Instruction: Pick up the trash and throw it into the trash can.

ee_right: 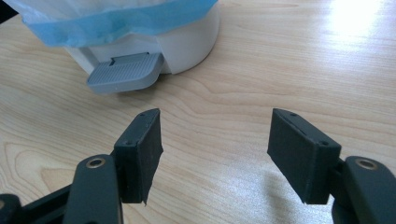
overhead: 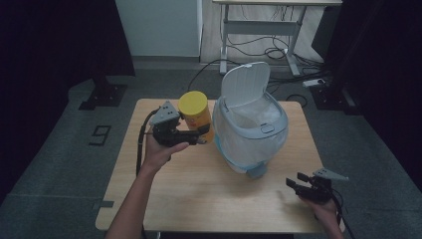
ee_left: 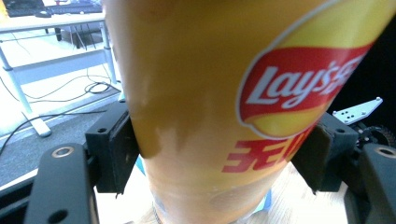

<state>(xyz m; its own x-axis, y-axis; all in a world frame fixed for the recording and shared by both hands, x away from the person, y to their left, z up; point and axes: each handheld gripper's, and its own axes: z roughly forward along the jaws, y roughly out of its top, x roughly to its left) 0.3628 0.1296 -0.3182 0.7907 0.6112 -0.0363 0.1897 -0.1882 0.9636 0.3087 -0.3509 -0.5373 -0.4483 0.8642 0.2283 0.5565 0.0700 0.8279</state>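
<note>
On the far left part of the table (overhead: 199,189), the left gripper (overhead: 201,135) has its jaws squeezed on a yellow can (overhead: 196,115) of chips. The can stands up, just left of the bin (overhead: 251,134). In the left gripper view the can (ee_left: 219,112) is so close that its top and bottom are cut off. The bin's lid (overhead: 245,82) is up, and a bag lines the inside. On the near right, the right gripper (overhead: 294,183) sits low over the wood with its jaws wide apart, holding nothing. In its own view the grey pedal (ee_right: 125,71) of the bin shows, but the top of the bin is cut off.
</note>
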